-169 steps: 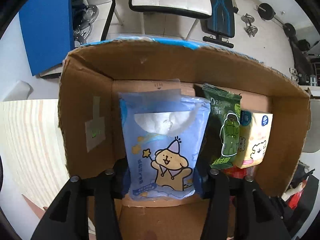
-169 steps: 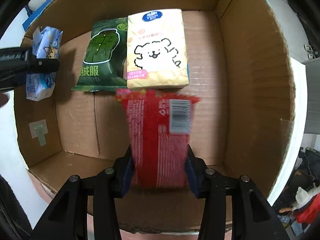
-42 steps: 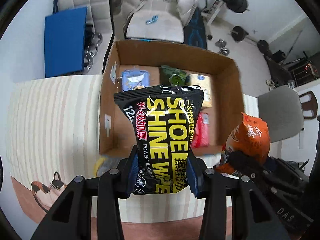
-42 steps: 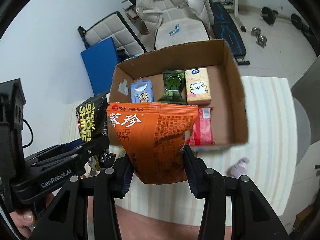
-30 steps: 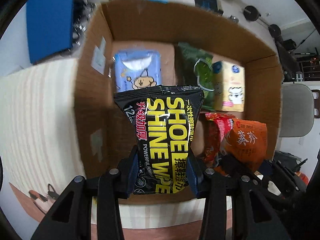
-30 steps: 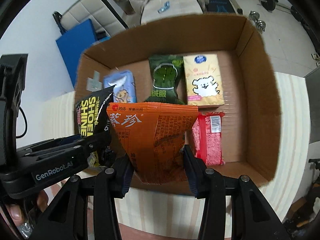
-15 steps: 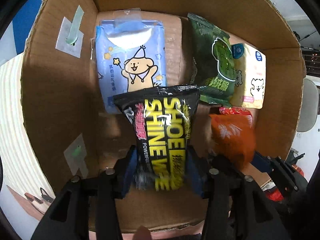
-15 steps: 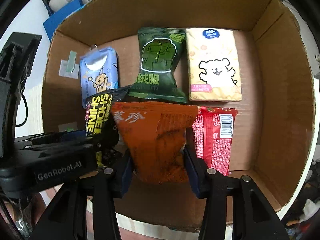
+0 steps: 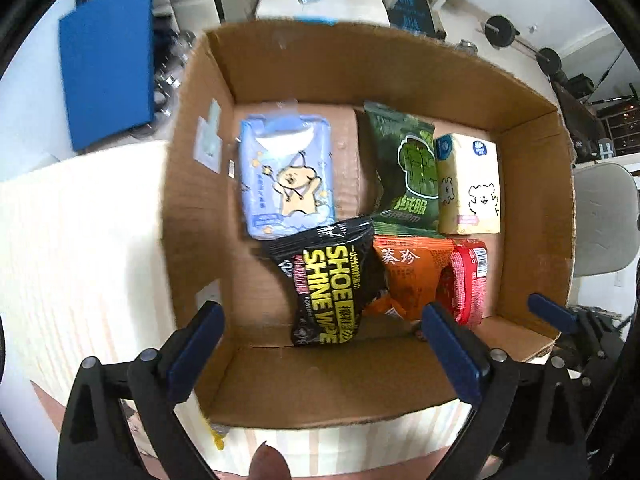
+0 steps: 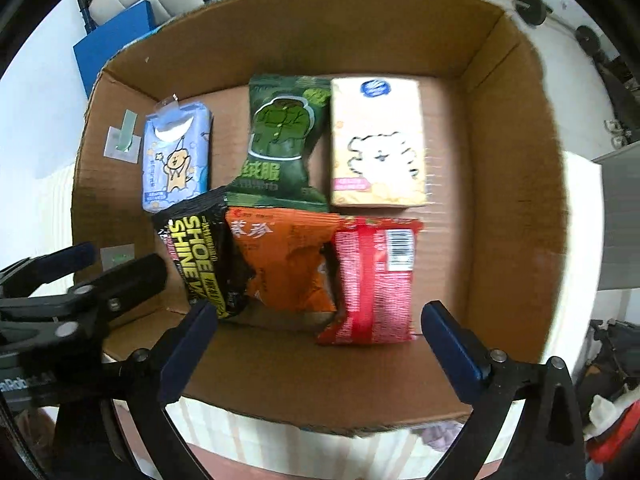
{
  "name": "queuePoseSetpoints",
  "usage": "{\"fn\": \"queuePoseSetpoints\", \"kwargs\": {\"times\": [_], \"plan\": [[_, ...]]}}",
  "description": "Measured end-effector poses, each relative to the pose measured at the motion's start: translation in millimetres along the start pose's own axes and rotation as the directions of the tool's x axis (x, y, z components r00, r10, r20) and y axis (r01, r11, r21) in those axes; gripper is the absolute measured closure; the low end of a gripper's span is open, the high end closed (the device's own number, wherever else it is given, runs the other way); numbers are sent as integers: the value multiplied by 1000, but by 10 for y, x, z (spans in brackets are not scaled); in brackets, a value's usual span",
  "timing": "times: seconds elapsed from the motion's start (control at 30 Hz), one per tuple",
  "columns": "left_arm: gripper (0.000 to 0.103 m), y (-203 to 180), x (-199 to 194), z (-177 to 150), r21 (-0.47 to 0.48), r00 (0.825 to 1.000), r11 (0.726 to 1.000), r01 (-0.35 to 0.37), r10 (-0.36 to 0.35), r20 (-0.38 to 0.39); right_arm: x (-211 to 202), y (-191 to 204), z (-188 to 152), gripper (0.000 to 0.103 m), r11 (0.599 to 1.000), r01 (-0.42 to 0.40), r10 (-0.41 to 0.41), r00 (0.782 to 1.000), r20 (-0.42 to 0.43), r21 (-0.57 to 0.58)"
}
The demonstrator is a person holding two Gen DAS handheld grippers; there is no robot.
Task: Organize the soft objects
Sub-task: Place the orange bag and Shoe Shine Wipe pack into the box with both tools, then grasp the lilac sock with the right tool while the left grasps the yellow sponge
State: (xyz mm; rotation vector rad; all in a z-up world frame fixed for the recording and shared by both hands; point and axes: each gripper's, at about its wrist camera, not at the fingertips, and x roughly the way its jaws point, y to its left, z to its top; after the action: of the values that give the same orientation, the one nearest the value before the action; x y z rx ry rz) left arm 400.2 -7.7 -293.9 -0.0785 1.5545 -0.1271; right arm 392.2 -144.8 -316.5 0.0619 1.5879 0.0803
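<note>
- Left wrist view, nearest first: left gripper (image 9: 322,344) with its blue-padded fingers spread wide, nothing between them, hovering over the near rim of the brown cardboard box (image 9: 320,392).
- Right wrist view: right gripper (image 10: 320,344) likewise spread wide and empty — both hands free, just above the box's near wall.
- Near row on the box floor: black "SHOE SHINE WIPE" pouch (image 9: 328,288) lying askew, its right edge over the crinkled orange snack bag (image 9: 408,276); that bag in turn touches the red plastic packet with barcode (image 10: 372,276).
- Far row: pale blue wipes pack with cartoon dog (image 9: 286,176) at left, dark green pouch with jacket print (image 9: 408,172) in the middle, cream tissue pack with white dog (image 9: 470,186) beside it, the last two touching.
- Progress, as a judgement: six soft packs are boxed in two rough rows — the packing looks well advanced.
- Left to do: black pouch and orange bag overlap and could be squared up; a small yellow scrap (image 9: 218,438) and a pale lump (image 10: 438,436) sit on the striped tabletop (image 9: 80,260) outside the box, too unclear to identify.
</note>
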Motion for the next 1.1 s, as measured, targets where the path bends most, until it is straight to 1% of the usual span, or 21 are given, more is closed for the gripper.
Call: {"fn": "queuePoseSetpoints", "kwargs": {"times": [0.07, 0.2, 0.27, 0.33, 0.6, 0.67, 0.77, 0.93, 1.03, 1.1], "plan": [[2, 8, -101, -43, 5, 999, 1000, -22, 22, 36, -70, -41, -42, 0, 1000, 16, -16, 1000, 19, 2], [2, 4, -294, -165, 4, 993, 999, -53, 52, 110, -290, -109, -184, 0, 998, 55, -55, 995, 89, -4], [2, -18, -407, -264, 4, 986, 997, -72, 70, 152, -404, -138, -238, 0, 998, 56, -55, 992, 115, 0], [2, -32, -503, -371, 7, 978, 996, -90, 87, 192, -548, -163, -343, 0, 997, 72, -71, 985, 157, 1], [2, -75, -900, -642, 4, 947, 994, -112, 105, 303, -1022, -178, -694, 0, 997, 76, -72, 963, 259, -4], [2, -87, -969, -686, 2, 942, 994, -109, 103, 320, -1087, -150, -752, 0, 997, 77, -73, 958, 278, -4], [2, -108, -1084, -765, 6, 931, 993, -116, 107, 349, -1203, -129, -841, 0, 999, 53, -49, 952, 301, -7], [2, -95, -1199, -890, -4, 918, 993, -118, 111, 381, -1282, -90, -949, 0, 1000, 16, -12, 951, 309, -12], [2, -4, -1186, -983, -42, 915, 991, -127, 133, 381, -1288, -120, -1016, 0, 1000, -13, 12, 949, 314, 1], [2, 101, -1114, -1056, -66, 916, 985, -159, 172, 362, -1271, -183, -1073, 0, 999, -25, 15, 948, 317, 28]]}}
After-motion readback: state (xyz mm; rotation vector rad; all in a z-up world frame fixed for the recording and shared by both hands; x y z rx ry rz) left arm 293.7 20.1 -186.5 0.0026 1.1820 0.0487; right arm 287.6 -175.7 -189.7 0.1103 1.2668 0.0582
